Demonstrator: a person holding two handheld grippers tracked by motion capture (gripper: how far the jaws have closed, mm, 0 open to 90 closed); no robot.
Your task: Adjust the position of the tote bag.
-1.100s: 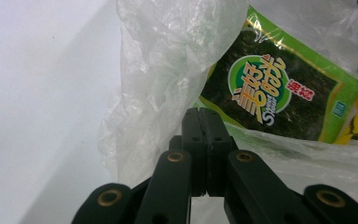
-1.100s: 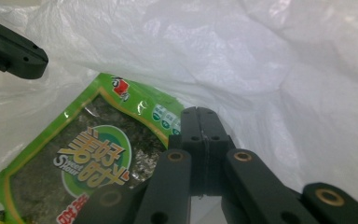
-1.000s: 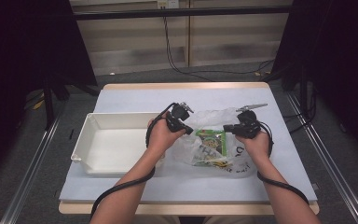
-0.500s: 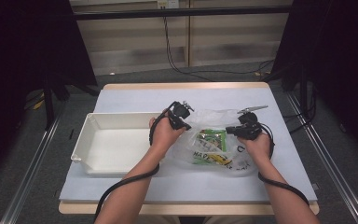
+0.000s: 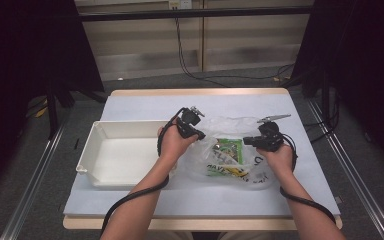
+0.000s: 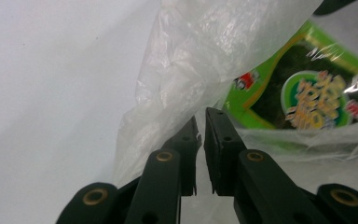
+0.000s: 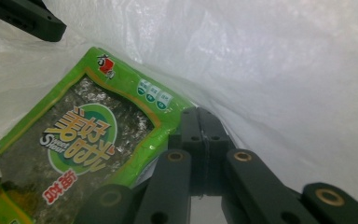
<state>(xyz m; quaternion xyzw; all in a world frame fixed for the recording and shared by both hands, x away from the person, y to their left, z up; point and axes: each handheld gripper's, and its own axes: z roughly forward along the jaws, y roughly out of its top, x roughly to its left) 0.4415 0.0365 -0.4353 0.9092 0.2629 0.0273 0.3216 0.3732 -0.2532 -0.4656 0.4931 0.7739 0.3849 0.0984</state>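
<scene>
The green snack packet (image 7: 88, 154) inside the clear plastic bag (image 7: 270, 60) carries big yellow Chinese characters and, under them, small Latin letters that begin with "S" — too blurred to read. A small red logo sits at its corner.

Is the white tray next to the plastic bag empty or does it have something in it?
Empty: the white tray shows only its bare floor; the snack packs sit inside the plastic bag.

Far half of the table (image 5: 145, 102) is open. White tray (image 5: 111, 155) blocks the left, bag (image 5: 230, 150) w/ snack packs hogs the middle.
</scene>
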